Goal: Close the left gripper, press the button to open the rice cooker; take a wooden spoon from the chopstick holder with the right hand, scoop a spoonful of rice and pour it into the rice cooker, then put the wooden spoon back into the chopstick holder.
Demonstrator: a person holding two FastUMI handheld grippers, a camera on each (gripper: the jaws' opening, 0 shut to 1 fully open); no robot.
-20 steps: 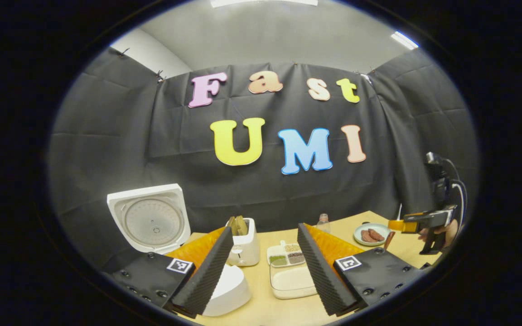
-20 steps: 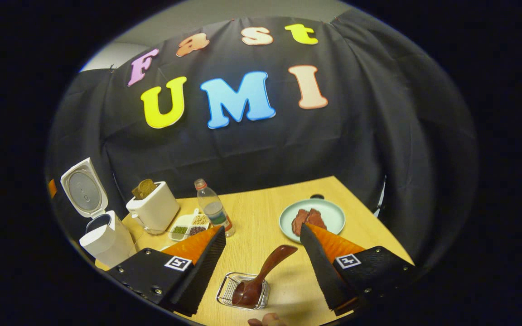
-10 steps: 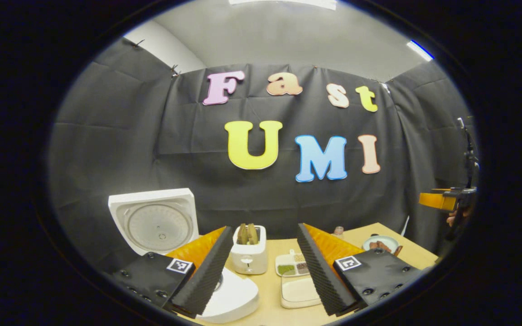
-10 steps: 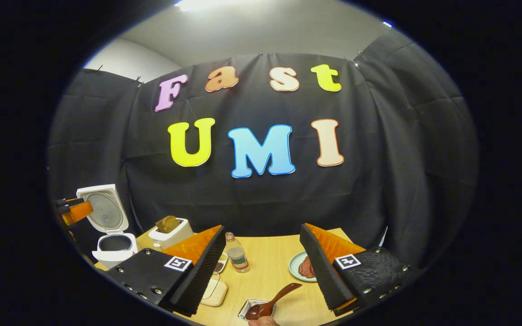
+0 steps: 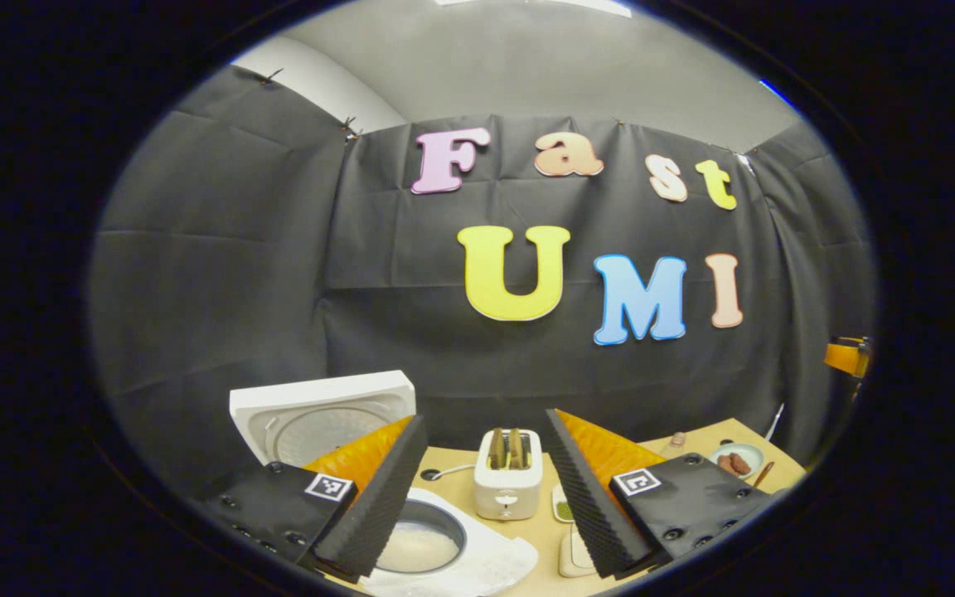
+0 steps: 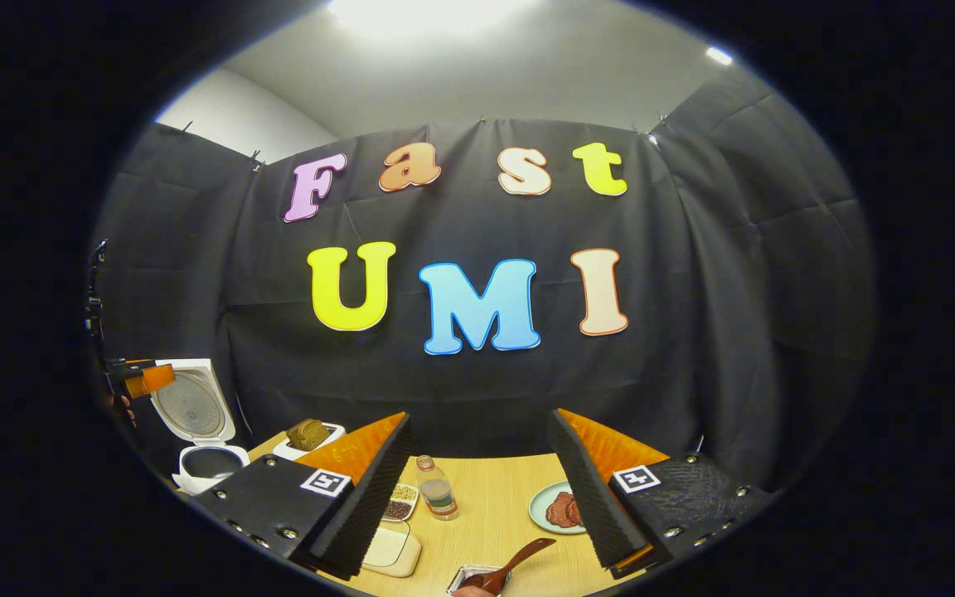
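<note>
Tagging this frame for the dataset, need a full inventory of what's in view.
rice cooker: 1, white, lid up, table's left end
toaster: 1, white, bread in its slots, right of the cooker
divided dish: 1, white, grains inside, mid table
rice tray: 1, cream, near edge
bottle: 1, clear, mid table
plate: 1, pale green, brown food on it, right side
wooden spoon: 1, brown, in the wire holder
table: 1, light wood
left gripper: jaws open, empty
right gripper: jaws open, empty
</note>
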